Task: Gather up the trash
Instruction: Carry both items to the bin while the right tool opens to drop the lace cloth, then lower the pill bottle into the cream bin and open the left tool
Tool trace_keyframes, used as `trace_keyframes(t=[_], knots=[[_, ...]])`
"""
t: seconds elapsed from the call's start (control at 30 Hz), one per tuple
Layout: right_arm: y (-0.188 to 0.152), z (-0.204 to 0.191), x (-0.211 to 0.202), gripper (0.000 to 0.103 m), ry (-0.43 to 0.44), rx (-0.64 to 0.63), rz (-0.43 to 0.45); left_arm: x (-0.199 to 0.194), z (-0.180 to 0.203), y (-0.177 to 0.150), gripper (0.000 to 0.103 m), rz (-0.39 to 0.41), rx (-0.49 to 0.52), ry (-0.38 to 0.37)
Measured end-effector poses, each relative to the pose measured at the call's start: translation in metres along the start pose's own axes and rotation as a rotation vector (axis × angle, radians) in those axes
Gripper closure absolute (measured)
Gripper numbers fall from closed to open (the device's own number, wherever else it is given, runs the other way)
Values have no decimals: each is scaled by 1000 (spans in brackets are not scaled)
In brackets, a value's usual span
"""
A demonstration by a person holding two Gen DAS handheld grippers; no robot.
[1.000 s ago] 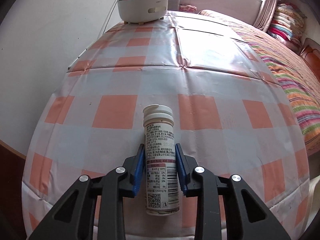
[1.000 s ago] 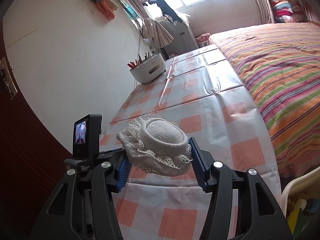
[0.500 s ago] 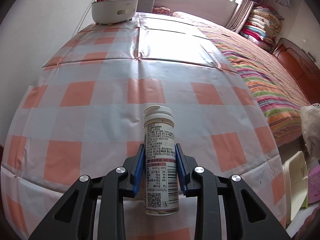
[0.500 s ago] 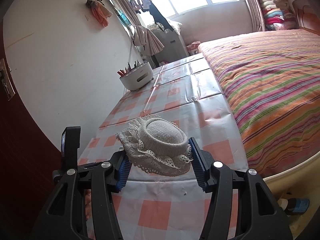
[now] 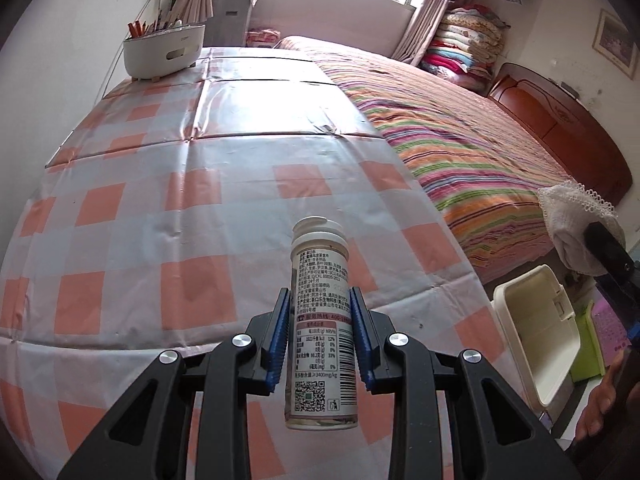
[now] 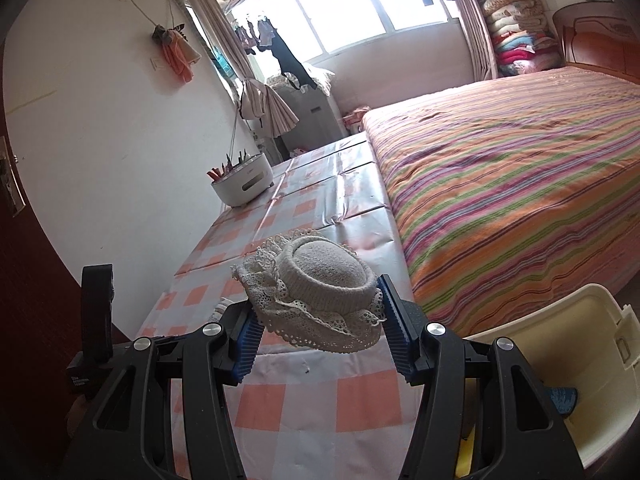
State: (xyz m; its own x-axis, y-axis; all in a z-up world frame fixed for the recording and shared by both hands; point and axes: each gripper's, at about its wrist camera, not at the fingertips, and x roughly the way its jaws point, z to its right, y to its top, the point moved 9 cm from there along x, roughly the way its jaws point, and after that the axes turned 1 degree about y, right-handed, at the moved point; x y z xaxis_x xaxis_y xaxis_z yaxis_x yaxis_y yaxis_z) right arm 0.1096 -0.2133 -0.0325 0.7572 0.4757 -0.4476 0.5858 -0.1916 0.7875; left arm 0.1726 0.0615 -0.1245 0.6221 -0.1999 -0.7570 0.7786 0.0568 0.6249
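Left wrist view has the white tablet tube (image 5: 322, 312) clamped upright between the left gripper (image 5: 321, 338)'s narrow blue pads, while the right gripper (image 6: 320, 326) sits wider, squeezing a lacy knit cap (image 6: 316, 296) above the checkered tablecloth (image 6: 320, 396), cream bin (image 6: 580, 384) just right.

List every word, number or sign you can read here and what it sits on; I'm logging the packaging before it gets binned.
White bottle in the left gripper: a red band reading "400-" then unclear digits; a nutrition table with "12%", "0%", "33%"; "3400mg/kg"; a barcode, a QR code and a bin symbol. The rest of the label is too small to read.
Black camera mount: white lettering, too blurred to read.
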Motion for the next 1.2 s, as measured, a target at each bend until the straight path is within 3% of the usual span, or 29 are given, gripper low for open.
trace_keyframes(t=[0.37,0.67,0.83,0.87,0.97,1.2], knots=[[-14,32,-36,50,-80,17,44,-6,60,-12,75,9,99,-67],[-27,87,-67,50,-222,70,79,-15,109,-28,75,7,189,-134],[-31,100,-76,50,-247,112,89,-16,133,-39,75,-4,227,-162],[-31,101,-77,48,-248,114,91,-15,137,-41,75,-7,233,-166],[-30,105,-85,29,-263,145,112,-13,150,-48,75,-19,253,-175],[-26,116,-113,23,-265,216,182,-10,179,-58,75,-37,288,-201]])
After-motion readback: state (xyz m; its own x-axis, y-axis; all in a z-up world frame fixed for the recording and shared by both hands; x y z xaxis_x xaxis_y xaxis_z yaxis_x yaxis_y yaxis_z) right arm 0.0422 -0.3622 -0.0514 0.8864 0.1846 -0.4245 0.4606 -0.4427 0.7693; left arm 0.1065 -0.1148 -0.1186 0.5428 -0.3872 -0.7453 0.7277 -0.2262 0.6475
